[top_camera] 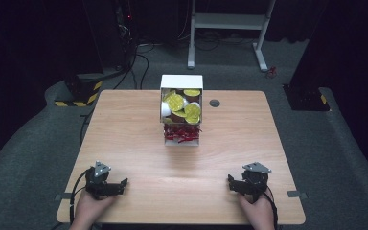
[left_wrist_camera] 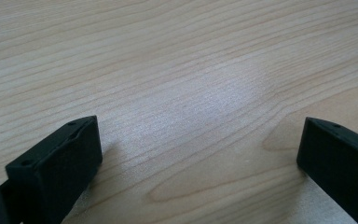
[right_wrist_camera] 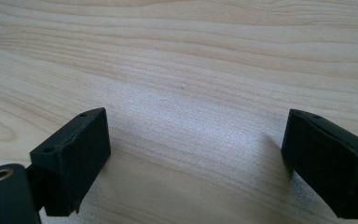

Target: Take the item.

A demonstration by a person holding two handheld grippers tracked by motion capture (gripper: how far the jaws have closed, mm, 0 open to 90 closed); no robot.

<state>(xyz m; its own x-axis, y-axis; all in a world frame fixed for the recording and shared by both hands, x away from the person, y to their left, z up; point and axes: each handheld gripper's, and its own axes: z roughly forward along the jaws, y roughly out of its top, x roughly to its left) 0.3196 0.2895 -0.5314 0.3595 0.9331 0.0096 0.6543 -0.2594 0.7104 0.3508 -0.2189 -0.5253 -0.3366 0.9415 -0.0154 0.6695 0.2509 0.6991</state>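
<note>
On the worktop, near edge: both claws rest low, one at each near corner, each gripped by a hand coming in from the bottom of the high view.
Left claw [top_camera: 109, 184]: at the near left, jaws spread wide and released, nothing between them; its own view [left_wrist_camera: 198, 154] has bare wood grain in the gap.
Right claw [top_camera: 242, 184]: at the near right, jaws likewise spread and released, gripping nothing; its own view [right_wrist_camera: 196, 149] looks down on bare wood between the two black jaws.
Left hand [top_camera: 90, 211]: wrapped round the left claw's body, a cable trailing off its left side.
Right hand [top_camera: 258, 213]: wrapped round the right claw's body, a cable running down past the wrist.
Worktop [top_camera: 124, 143]: light wood, rectangular, with a small round grommet [top_camera: 214, 103] near the far edge.
Box [top_camera: 181, 82]: white, open-topped, standing at the far middle of the worktop, well apart from both claws and roughly midway between them left to right.
Cups [top_camera: 176, 101]: small white cups with yellow lids, heaped in the far part of the box; some lie tilted, the lids facing up or sideways.
Red shreds [top_camera: 182, 133]: a tangle of red strips in the near part of the box, just beside the cups and touching them.
Grommet to box: the grommet sits just right of the box, apart from it.
Floor: grey carpet round the worktop, a white frame [top_camera: 230, 21] standing beyond the far edge.
</note>
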